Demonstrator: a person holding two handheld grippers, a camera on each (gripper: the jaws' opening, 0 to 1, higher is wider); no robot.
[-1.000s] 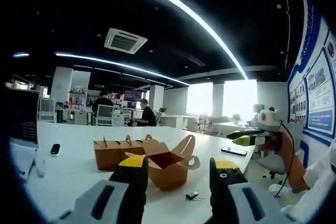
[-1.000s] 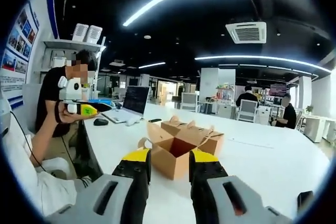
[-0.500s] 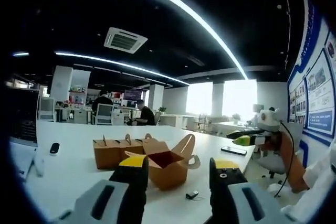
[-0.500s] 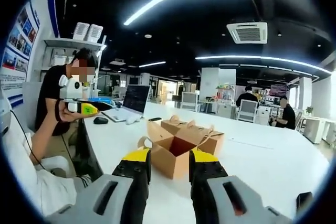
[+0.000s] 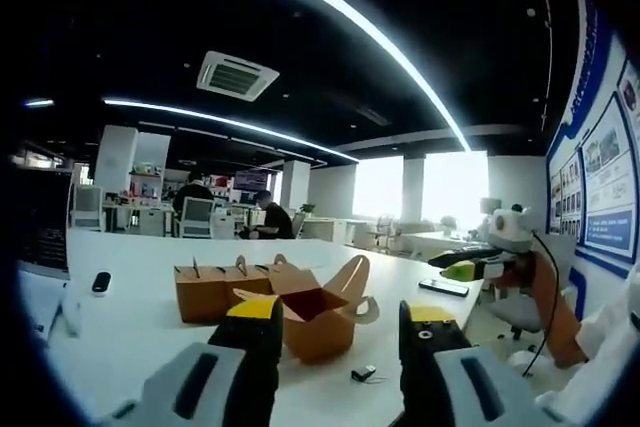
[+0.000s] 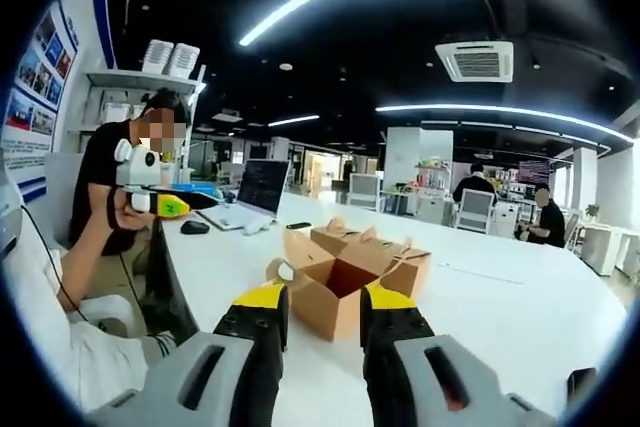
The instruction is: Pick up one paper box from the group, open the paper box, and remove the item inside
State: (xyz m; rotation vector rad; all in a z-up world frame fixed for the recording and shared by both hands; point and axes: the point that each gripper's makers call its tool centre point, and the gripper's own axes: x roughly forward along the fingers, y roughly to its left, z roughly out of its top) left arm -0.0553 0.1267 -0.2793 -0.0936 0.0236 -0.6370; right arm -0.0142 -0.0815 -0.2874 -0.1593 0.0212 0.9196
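Two grippers up, both empty: left gripper (image 5: 340,332) w/ jaws spread wide, right gripper (image 6: 324,312) w/ jaws apart by a narrower gap. Open paper box (image 5: 322,312) sits on the white table (image 5: 130,317), flaps up, just beyond the tips, touching the closed boxes (image 5: 215,290) behind. Small dark item (image 5: 362,374) lies on the table near the box.

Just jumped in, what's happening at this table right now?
A person holds a hand-held gripper in each hand over the white table. One brown paper box stands open in front of the closed boxes. The left hand-held gripper and right hand-held gripper are both open, holding nothing. A small dark item lies on the table beside the open box.
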